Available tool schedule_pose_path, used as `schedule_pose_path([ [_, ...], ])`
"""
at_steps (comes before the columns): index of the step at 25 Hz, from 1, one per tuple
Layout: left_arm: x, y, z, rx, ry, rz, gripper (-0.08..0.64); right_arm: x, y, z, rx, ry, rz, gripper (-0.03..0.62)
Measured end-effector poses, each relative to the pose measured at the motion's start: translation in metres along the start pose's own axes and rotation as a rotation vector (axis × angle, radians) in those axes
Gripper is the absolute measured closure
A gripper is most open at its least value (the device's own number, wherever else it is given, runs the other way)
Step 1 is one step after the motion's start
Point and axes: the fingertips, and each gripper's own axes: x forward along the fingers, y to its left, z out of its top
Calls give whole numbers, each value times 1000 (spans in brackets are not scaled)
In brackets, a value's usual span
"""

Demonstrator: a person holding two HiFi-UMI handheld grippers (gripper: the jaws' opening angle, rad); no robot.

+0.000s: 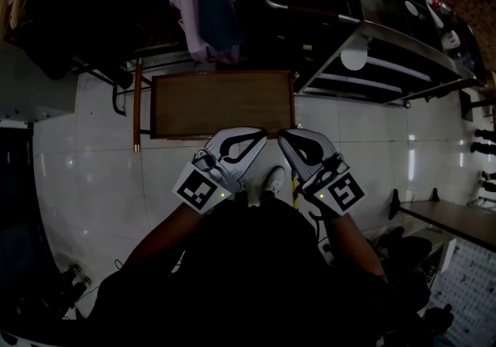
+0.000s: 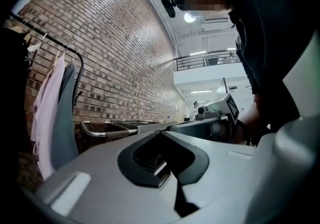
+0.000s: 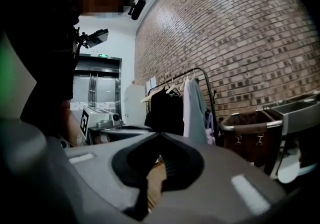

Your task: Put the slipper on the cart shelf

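I had both grippers drawn in close before me, tips almost meeting above the near edge of the bare wooden tabletop (image 1: 221,104). The left gripper (image 1: 260,137) (image 2: 161,132) had its jaws pressed together on nothing, and the right gripper (image 1: 285,137) (image 3: 159,134) was closed just the same, empty.

The cart (image 1: 387,36) stood to my right, its corner near the tabletop's right edge. On one of its shelves lay a pale rounded thing (image 1: 354,59) (image 3: 292,165). That may have been the slipper, but I could not tell for sure. The top tray was too dark for me to read its contents. A brown hamper (image 3: 250,133) with a metal rim stood against the brick wall (image 3: 240,33), its inside hidden from me.

White floor tiles (image 1: 85,175) lay open to the left of the tabletop, up to the clothes rack (image 3: 175,103) with its hanging garments. My own shoe (image 1: 273,180) showed between the grippers.

For writing I got only the black-and-white square markers (image 1: 198,189) on the gripper cubes, and a green sign (image 3: 102,55) over a door, too small to read
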Motion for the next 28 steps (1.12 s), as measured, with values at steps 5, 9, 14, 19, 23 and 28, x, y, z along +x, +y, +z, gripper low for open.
schedule_pose_path([
  [5,7,-12,4,-2,-7,14,557,-12,1,2,-39,-2,19,591],
  [9,9,-19,5,4,-7,29,557,-20,0,2,-36,-7,30,591],
  [14,15,-24,4,1,-2,41,557,-28,-3,1,-40,-2,45,591],
  [19,19,-26,3,3,1,51,557,-30,-5,3,-49,-12,58,591],
  [23,21,-26,4,3,1,56,557,-31,-4,4,-58,-6,65,591],
  [28,25,-24,0,1,4,55,557,-29,-8,3,-56,-15,64,591],
])
